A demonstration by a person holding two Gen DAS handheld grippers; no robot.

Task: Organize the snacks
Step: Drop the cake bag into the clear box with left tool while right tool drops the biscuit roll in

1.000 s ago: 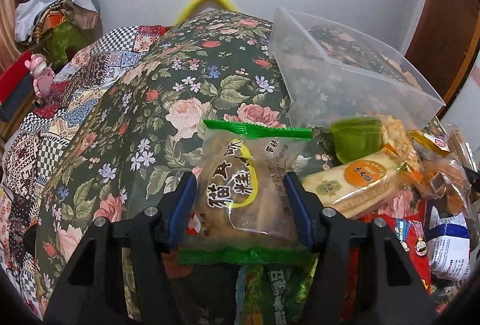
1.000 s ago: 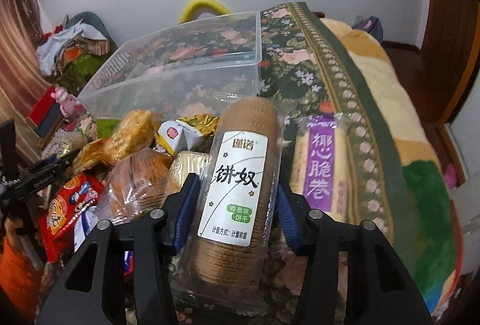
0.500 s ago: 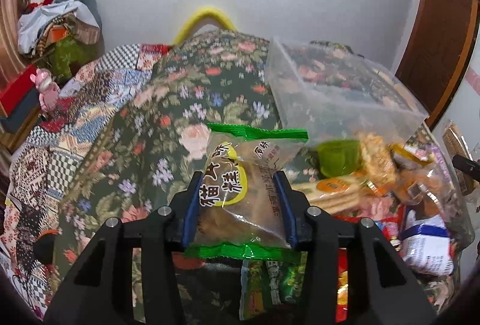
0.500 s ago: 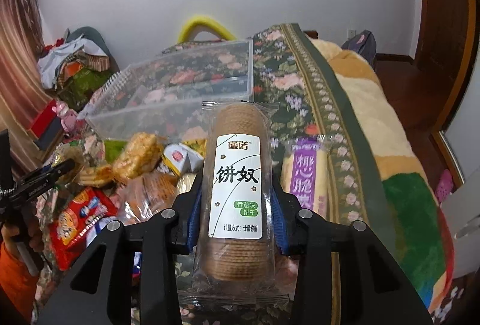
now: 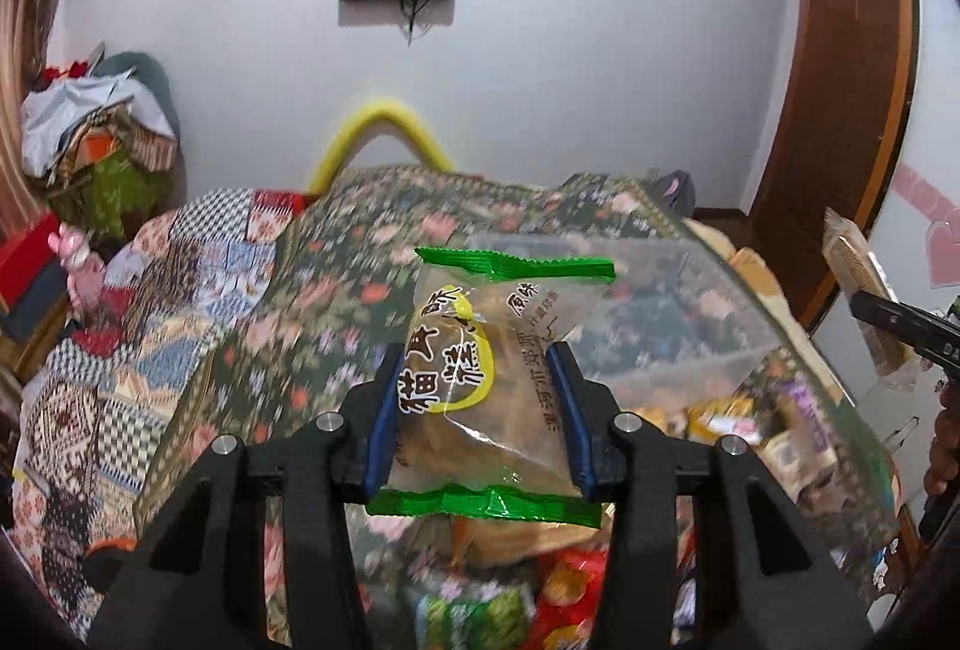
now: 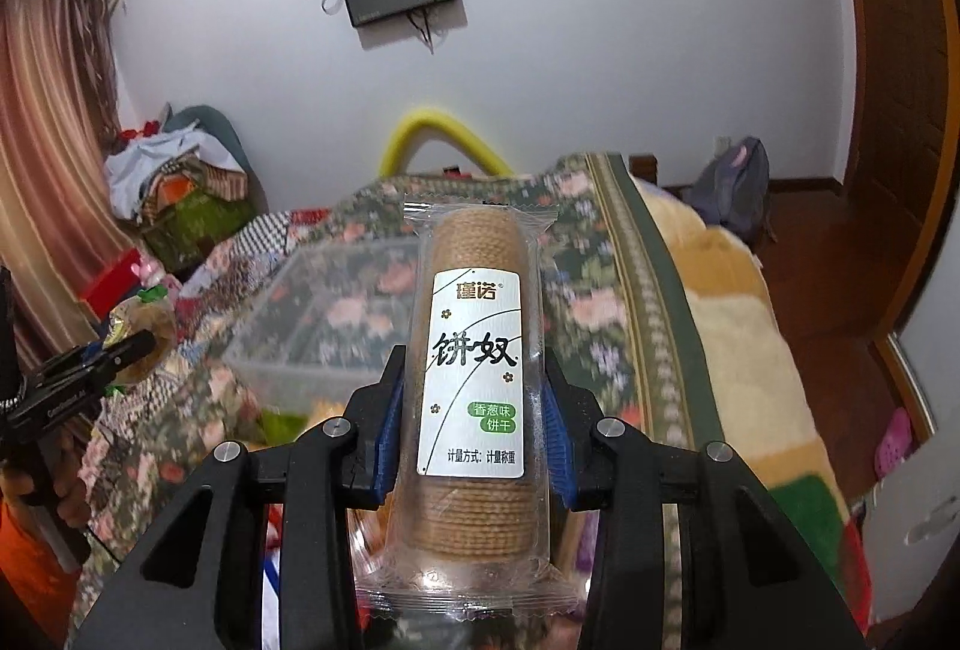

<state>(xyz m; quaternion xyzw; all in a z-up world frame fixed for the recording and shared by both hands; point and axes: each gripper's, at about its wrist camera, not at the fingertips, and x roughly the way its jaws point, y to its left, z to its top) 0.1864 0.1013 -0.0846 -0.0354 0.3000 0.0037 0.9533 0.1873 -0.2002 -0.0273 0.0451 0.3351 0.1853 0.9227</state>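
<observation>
Both snacks are up in the air! The green-edged cake packet (image 5: 489,386) sits clamped between the blue pads of the left gripper (image 5: 480,410), jaws narrowed onto its sides, above the heap of snacks (image 5: 558,584) on the floral bedspread (image 5: 336,302). The biscuit roll (image 6: 474,380) is pinched lengthwise in the right gripper (image 6: 474,428), jaws drawn close against the wrapper, with the clear plastic bin (image 6: 336,314) lying beyond it on the bed.
</observation>
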